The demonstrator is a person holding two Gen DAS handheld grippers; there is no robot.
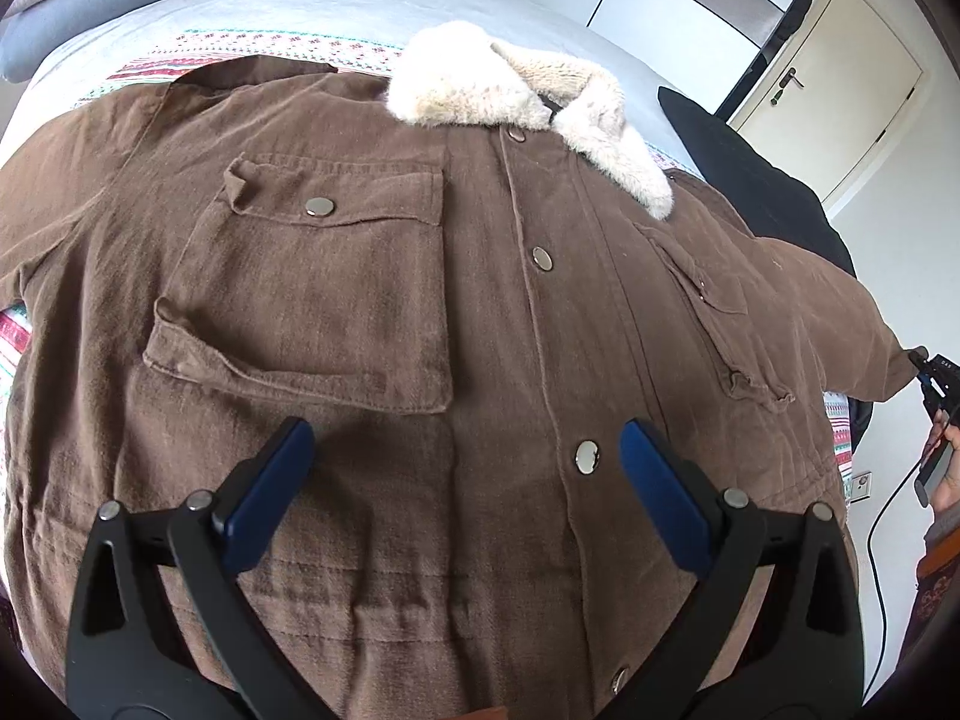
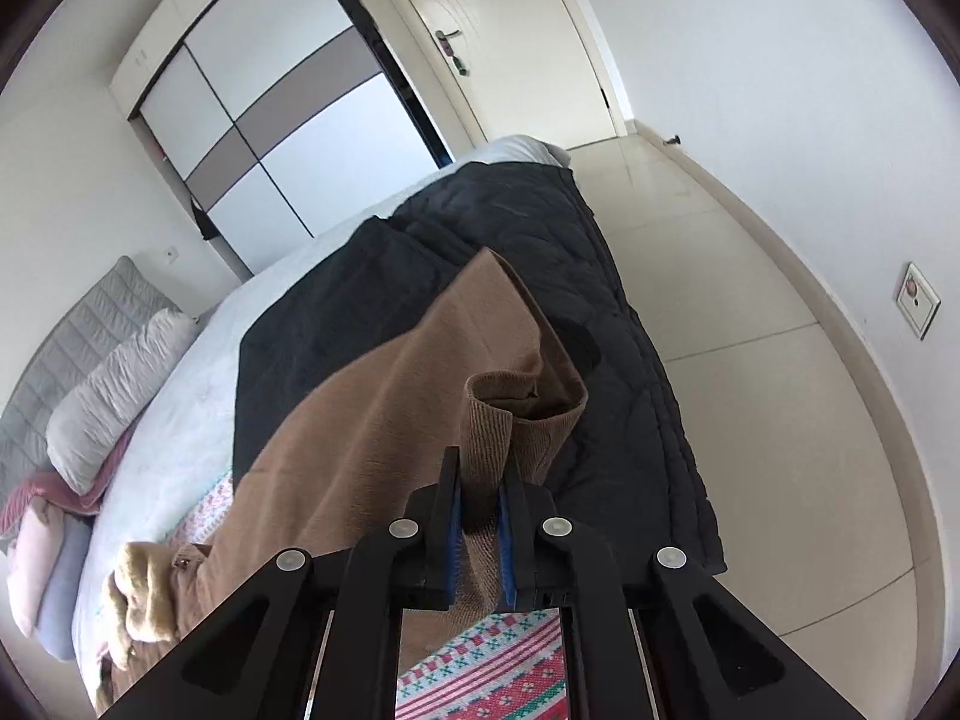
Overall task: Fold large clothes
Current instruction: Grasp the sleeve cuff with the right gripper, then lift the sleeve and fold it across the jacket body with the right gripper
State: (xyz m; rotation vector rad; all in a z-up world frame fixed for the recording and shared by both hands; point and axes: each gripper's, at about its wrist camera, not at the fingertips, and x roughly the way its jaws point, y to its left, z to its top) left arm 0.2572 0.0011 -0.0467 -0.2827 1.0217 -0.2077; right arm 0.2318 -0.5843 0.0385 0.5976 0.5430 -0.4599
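Brown jacket (image 1: 372, 276) spread front-up across bed (image 1: 300, 6), right gripper (image 2: 480, 516) clenched on ribbed cuff (image 2: 510, 420) at far right, likely to fold sleeve inward, left gripper (image 1: 468, 462) hovering released above near hem.

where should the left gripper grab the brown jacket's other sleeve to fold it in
Grip the left sleeve at its outer edge, coming from the left side. It lies flat and spread on the bed. The left gripper is open; the right gripper already pinches the right cuff.
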